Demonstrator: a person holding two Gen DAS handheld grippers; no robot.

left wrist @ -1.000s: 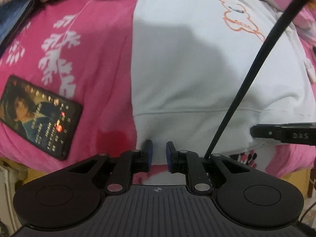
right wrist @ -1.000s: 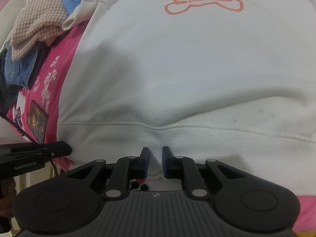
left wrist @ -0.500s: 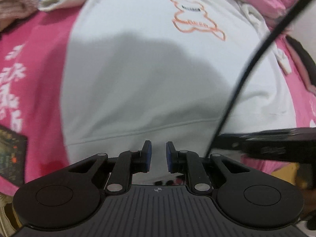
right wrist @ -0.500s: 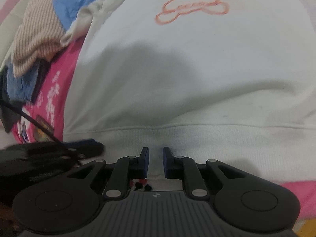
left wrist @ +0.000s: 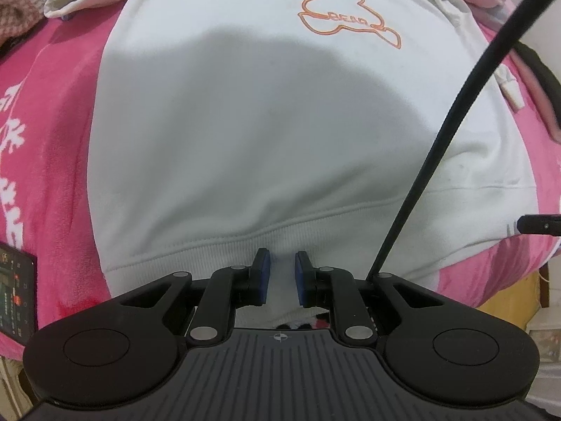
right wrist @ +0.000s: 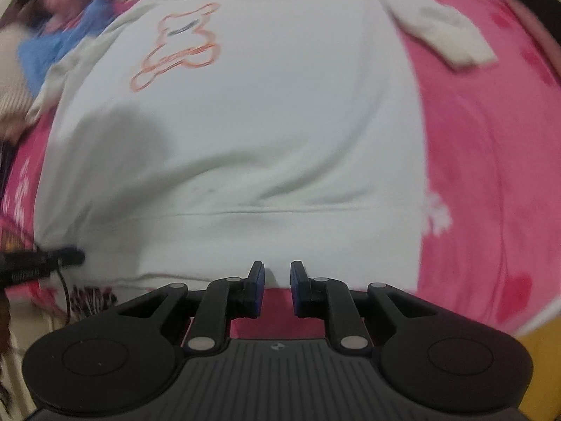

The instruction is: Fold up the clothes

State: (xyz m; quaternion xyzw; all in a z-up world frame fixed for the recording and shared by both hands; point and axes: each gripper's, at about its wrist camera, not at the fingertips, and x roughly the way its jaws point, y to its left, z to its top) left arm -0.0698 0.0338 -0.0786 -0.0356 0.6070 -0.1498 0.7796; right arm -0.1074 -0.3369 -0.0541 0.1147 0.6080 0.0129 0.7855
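A white sweatshirt [left wrist: 266, 122] with an orange bear outline [left wrist: 343, 14] lies flat, front up, on a pink blanket [left wrist: 59, 105]. My left gripper [left wrist: 282, 270] sits at the middle of the ribbed hem, narrowly open, with white hem cloth showing between its blue pads. In the right wrist view the sweatshirt [right wrist: 263, 122] is blurred. My right gripper [right wrist: 277, 277] hovers at the hem's near edge toward its right end, narrowly open, with pink blanket [right wrist: 491, 175] showing between the pads. One sleeve [right wrist: 441, 31] lies spread out to the right.
A phone [left wrist: 15, 298] with a lit screen lies on the blanket at the left. A black cable [left wrist: 455, 122] crosses the left wrist view. Other clothes [left wrist: 17, 7] are heaped at the far left, among them a blue garment [right wrist: 59, 45].
My left gripper slid right along the hem from its left corner to the middle. My right gripper moved right toward the hem's right end. The sweatshirt stayed flat.
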